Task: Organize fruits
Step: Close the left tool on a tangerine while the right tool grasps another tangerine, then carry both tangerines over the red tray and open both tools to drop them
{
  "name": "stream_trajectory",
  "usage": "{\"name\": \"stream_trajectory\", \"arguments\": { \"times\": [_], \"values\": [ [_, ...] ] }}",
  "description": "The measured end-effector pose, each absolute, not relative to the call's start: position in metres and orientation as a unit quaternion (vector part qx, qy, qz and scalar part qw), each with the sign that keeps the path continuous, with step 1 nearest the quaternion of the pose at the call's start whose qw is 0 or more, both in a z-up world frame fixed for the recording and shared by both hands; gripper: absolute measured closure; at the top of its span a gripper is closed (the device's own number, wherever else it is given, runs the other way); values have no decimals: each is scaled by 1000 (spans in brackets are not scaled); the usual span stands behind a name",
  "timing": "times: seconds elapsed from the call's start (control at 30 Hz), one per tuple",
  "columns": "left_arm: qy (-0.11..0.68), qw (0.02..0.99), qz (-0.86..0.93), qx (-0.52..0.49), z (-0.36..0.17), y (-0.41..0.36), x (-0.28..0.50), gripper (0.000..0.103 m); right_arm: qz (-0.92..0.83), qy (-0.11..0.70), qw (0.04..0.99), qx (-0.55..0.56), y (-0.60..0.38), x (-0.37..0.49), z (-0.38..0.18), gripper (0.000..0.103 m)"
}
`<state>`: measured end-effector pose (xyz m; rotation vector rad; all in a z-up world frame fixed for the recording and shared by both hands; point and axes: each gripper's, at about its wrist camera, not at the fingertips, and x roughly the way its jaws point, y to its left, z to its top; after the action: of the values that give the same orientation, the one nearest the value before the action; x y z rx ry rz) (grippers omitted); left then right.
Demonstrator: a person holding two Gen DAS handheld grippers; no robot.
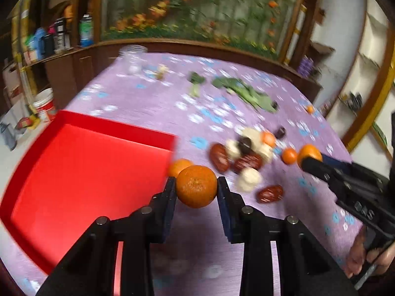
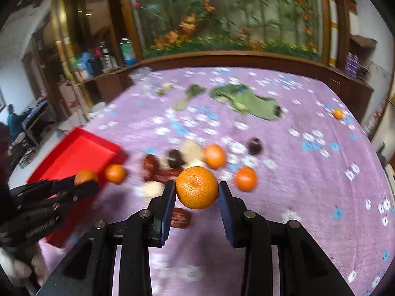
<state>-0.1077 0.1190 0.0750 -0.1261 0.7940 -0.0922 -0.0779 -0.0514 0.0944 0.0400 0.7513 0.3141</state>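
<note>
A table covered with a purple flowered cloth (image 1: 153,113) is seen before a wooden-framed flower mural (image 2: 222,14). The left gripper (image 1: 196,186) is clamped on a mandarin (image 1: 196,186), held clear of the cloth just beside the near corner of the red tray (image 1: 81,172). The right gripper (image 2: 196,188) is likewise closed on a second mandarin (image 2: 196,188), raised above the cloth. Behind the grippers, a blurred heap of red dates (image 1: 219,157), pale lumps and loose mandarins (image 2: 245,178) is spread. Leafy greens (image 2: 249,101) are laid farther back.
</note>
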Motion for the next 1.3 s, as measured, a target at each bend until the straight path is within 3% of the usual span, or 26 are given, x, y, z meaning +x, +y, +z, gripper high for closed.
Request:
{"name": "stream_trajectory", "arguments": {
  "times": [0.37,0.9,0.97,1.03,1.3],
  "values": [
    [374,915,118,-99,70,232,-122,72,320,411,853,14,85,-71,81,65],
    [393,900,155,-112,50,270,-123,70,355,453,818,-14,158,-62,35,63],
    [392,900,153,-113,50,269,-124,66,356,451,818,-14,156,-64,36,63],
    [386,903,158,-106,53,266,-127,50,358,446,821,-11,154,-69,39,62],
    [363,913,165,-82,71,249,-134,38,358,423,833,-3,139,-77,55,60]
  ]
}}
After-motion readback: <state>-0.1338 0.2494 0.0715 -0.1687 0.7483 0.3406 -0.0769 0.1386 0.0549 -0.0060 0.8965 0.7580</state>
